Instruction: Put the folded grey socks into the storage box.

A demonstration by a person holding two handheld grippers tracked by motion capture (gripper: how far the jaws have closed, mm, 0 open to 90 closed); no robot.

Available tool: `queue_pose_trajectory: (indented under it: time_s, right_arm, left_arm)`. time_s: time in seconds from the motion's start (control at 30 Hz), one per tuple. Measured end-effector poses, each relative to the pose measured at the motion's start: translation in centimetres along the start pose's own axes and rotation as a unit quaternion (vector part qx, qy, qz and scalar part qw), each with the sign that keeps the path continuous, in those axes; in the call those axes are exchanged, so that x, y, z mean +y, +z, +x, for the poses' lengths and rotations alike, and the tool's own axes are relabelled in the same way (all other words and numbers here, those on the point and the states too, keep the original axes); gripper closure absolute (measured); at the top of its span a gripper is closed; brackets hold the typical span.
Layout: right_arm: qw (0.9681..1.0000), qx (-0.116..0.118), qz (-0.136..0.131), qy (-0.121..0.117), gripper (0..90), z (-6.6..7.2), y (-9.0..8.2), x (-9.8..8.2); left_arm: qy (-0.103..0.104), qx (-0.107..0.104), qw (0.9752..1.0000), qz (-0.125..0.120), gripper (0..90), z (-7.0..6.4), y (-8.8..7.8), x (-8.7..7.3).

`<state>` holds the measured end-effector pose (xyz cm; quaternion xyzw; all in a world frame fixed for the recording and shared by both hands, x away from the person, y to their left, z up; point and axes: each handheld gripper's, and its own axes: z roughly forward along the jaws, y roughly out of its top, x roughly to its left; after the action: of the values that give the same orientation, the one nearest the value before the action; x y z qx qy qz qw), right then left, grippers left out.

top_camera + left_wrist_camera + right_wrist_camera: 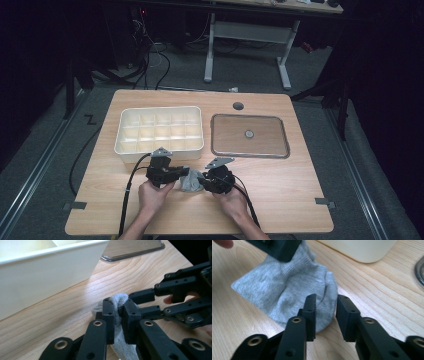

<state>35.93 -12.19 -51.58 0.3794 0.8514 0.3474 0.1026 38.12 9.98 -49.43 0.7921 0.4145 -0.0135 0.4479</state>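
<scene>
The wooden table carries a white compartment box, the landmark here; a metal tray lies just beside the box; nearer the person than the box sits a grey sock; the left gripper is clamped onto a fold of it; the right gripper stands partly apart, gripping nothing, the sock's edge between its jaws.
</scene>
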Motion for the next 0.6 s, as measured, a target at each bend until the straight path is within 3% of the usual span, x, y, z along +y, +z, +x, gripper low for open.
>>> queue_pose_trajectory:
  time_s: [0.2, 0.6]
  right_arm:
    - [0.9998, 0.000, 0.006, -0.017, 78.2, 0.4, 0.4, 0.2]
    - [0.9997, 0.009, 0.007, -0.021, 81.3, 0.4, 1.4, 0.9]
  left_arm:
    - [0.018, 0.000, 0.9998, 0.002, 82.1, -0.8, 0.5, 0.7]
    - [0.019, 0.004, 0.9998, -0.005, 81.9, -1.0, 1.0, 0.8]
